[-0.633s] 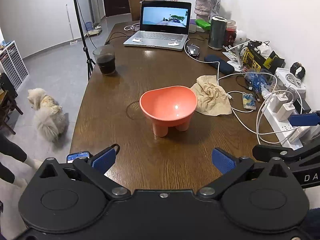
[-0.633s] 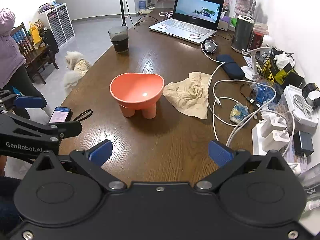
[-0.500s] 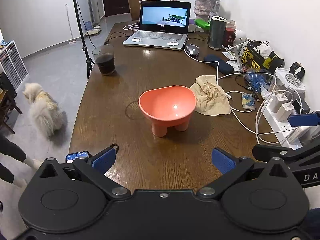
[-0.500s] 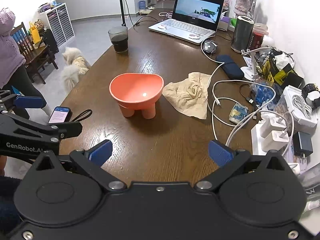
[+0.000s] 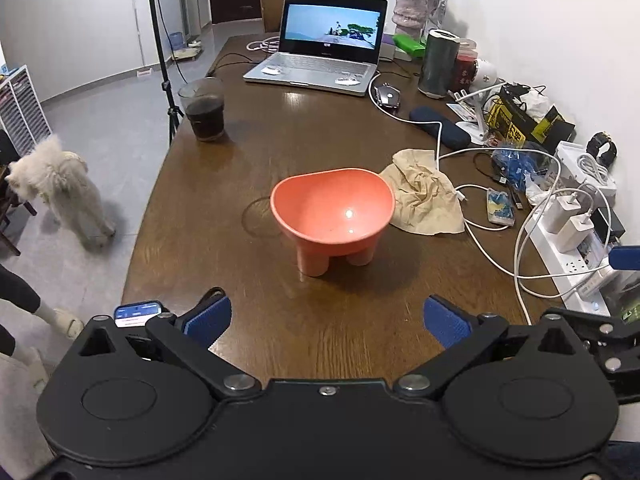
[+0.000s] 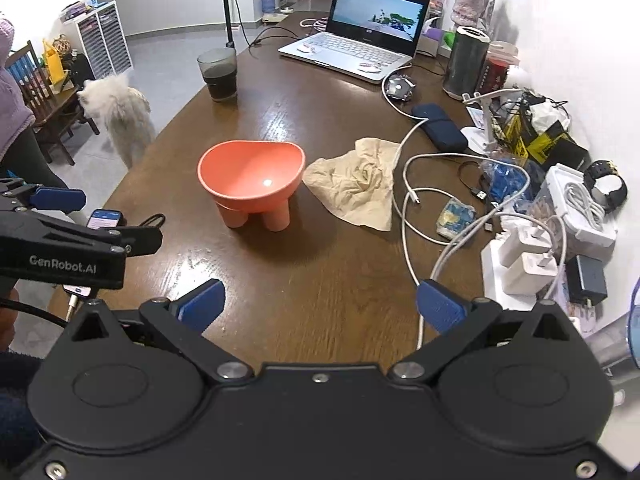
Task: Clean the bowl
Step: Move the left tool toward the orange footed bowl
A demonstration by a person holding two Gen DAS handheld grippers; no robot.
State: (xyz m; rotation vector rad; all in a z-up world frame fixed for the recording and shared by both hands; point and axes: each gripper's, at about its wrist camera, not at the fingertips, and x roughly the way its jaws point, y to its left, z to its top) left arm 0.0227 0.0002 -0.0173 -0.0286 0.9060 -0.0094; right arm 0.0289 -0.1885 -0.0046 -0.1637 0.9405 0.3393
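The orange bowl (image 5: 332,208) stands upright on its stubby legs near the middle of the wooden tabletop (image 5: 280,128), and bare wood lies open between it and both claws. The left claw (image 5: 326,320) and the right claw (image 6: 320,306) each hang wide open, holding nothing, well short of the bowl. A crumpled cloth (image 5: 424,196) lies just right of the bowl, touching or nearly touching its rim. Beyond the cloth, white cables (image 6: 408,184) and chargers (image 6: 524,256) crowd the tabletop's right edge. Left of the bowl, a phone (image 6: 105,218) sits at the near edge, partly hidden by the left claw's body. Compared with the earlier frames, the white dog (image 5: 60,188) on the floor has walked farther from the tabletop; the bowl has not moved.
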